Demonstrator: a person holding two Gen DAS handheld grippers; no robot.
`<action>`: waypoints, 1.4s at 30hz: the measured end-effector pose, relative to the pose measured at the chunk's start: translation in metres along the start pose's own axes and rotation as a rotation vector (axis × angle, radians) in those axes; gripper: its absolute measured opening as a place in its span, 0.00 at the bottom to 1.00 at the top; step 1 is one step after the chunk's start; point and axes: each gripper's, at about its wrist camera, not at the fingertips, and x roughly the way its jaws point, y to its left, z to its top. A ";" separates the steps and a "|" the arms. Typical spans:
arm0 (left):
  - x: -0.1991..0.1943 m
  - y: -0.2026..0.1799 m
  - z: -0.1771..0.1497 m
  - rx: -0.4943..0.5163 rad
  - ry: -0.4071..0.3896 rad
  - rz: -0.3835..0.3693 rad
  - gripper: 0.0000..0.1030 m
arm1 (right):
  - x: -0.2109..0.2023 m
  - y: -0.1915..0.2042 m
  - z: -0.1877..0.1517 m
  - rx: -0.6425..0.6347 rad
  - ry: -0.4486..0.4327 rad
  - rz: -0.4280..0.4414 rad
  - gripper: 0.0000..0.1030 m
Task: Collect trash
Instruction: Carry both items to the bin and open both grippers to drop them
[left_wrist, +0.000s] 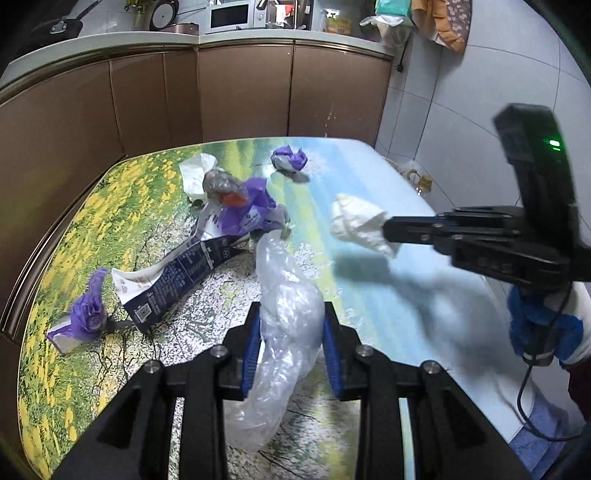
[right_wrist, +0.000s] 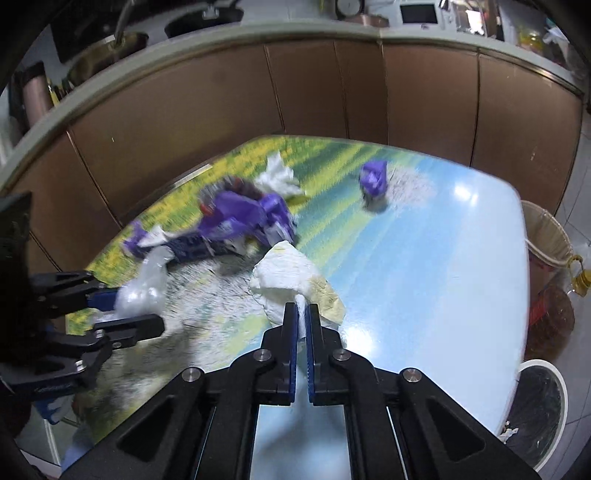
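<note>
My left gripper (left_wrist: 291, 314) is shut on a clear crumpled plastic bag (left_wrist: 284, 314) and holds it over the table's near side; it shows at the left of the right wrist view (right_wrist: 140, 288). My right gripper (right_wrist: 302, 308) is shut on a crumpled white paper towel (right_wrist: 291, 277), held above the table; it also shows in the left wrist view (left_wrist: 358, 221). On the table lie a flattened purple-and-white carton heap (left_wrist: 221, 221), a purple wrapper (left_wrist: 86, 317), a small purple wad (left_wrist: 290, 158) and a white tissue (left_wrist: 195, 173).
The table (right_wrist: 443, 277) has a glossy landscape print. Brown cabinets (left_wrist: 240, 92) run behind it. To its right stand a white bin with a black liner (right_wrist: 535, 406), a basket (right_wrist: 546, 236) and an oil bottle (right_wrist: 580, 280).
</note>
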 end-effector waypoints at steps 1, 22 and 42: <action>-0.002 -0.004 0.003 0.002 -0.005 -0.002 0.28 | -0.009 -0.001 -0.001 0.007 -0.017 0.002 0.04; 0.116 -0.267 0.114 0.229 0.089 -0.332 0.28 | -0.131 -0.240 -0.127 0.512 -0.118 -0.465 0.04; 0.225 -0.328 0.128 0.118 0.240 -0.407 0.49 | -0.092 -0.329 -0.187 0.690 -0.008 -0.563 0.33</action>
